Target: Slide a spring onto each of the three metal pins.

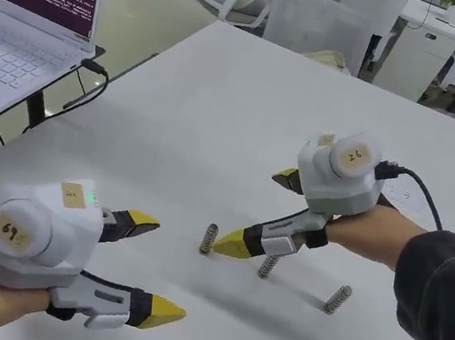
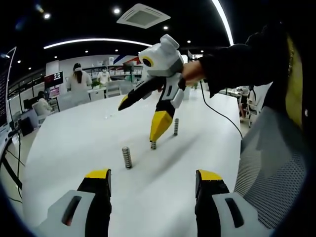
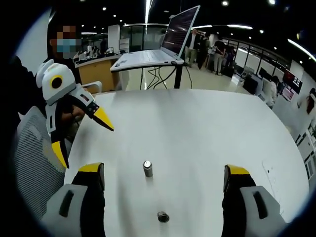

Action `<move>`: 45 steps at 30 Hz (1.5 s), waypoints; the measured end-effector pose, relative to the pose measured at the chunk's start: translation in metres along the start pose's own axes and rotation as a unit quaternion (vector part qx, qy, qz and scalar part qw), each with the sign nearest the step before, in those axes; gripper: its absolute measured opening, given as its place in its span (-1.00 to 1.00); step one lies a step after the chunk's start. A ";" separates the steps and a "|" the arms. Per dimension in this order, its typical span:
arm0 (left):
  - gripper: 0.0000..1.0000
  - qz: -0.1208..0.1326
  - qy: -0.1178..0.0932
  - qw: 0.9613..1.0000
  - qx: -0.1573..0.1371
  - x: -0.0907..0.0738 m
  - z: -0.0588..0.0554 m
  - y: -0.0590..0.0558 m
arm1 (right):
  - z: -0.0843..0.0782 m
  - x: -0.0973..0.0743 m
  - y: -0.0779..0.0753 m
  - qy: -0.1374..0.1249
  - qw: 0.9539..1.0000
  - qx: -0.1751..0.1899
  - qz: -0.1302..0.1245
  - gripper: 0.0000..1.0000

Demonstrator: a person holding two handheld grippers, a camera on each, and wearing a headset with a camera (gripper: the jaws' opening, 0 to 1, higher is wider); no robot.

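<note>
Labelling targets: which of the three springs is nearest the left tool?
The leftmost spring in the head view; the middle spring and rightmost spring stand farther away, by the right tool.

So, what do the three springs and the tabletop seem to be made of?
The springs look like grey coiled wire, likely steel, going by the dull metallic sheen on the coils. The tabletop is smooth, matte and white, probably laminate or painted board: it shows soft shadows and no sharp reflections.
</note>
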State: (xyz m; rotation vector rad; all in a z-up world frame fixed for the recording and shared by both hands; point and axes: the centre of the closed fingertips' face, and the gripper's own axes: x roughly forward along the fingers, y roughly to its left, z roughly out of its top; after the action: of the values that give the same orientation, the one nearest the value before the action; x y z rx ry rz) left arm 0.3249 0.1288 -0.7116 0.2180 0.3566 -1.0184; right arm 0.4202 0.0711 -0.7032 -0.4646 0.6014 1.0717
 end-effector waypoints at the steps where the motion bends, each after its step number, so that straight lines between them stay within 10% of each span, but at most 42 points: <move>1: 0.31 0.000 -0.001 1.000 0.001 0.000 0.001 0.000 | 0.000 -0.001 0.000 -0.001 1.000 0.000 -0.002 0.99; 17: 0.31 0.001 -0.005 1.000 0.001 0.005 0.010 0.001 | -0.018 -0.065 -0.019 -0.058 0.995 0.045 -0.073 0.99; 45: 0.32 -0.004 -0.022 1.000 -0.003 0.013 0.031 -0.007 | -0.095 -0.137 0.012 -0.091 0.977 0.119 -0.151 0.99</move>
State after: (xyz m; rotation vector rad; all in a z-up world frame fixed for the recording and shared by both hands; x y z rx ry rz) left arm 0.3310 0.1041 -0.6884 0.1890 0.3203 -1.0294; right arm 0.3403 -0.0742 -0.6849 -0.2340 0.4716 0.7319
